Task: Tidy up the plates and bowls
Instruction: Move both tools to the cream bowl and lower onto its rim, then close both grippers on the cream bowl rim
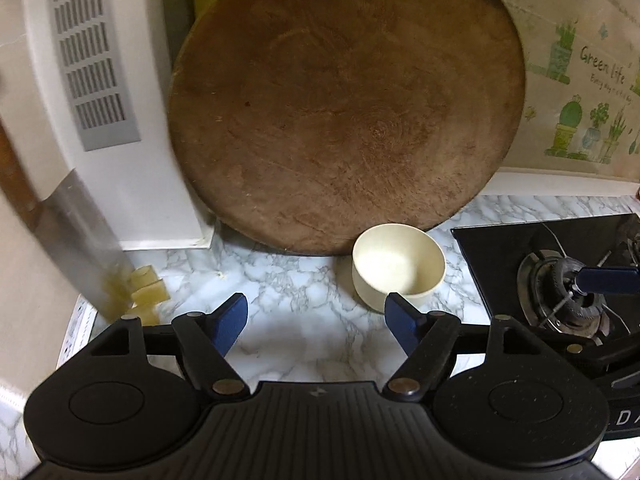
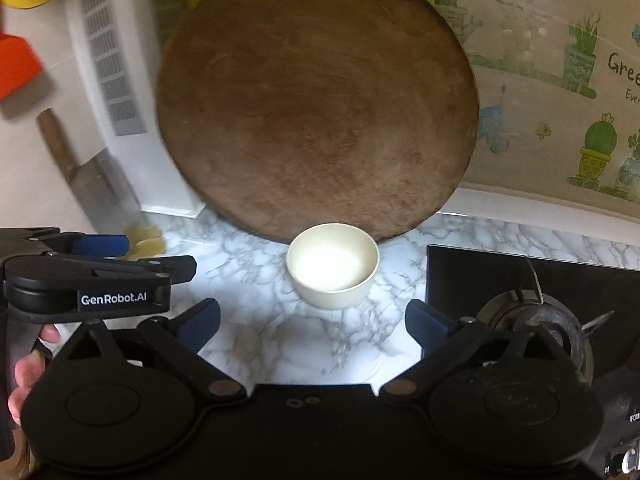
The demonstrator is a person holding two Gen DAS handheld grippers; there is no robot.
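Marble counter (image 2: 280,344) holds one cream bowl (image 2: 333,266) before the chopping board (image 2: 316,100), untouched; your left gripper (image 1: 316,320) and right gripper (image 2: 312,322) gape wide, empty.

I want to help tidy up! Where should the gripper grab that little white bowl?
Grab the bowl by its rim, one finger inside and one outside. It stands upright and open on the counter. The right gripper, open and facing it, could probably come from the near side.

Left gripper (image 1: 316,320), right gripper (image 2: 312,322): jaws apart.
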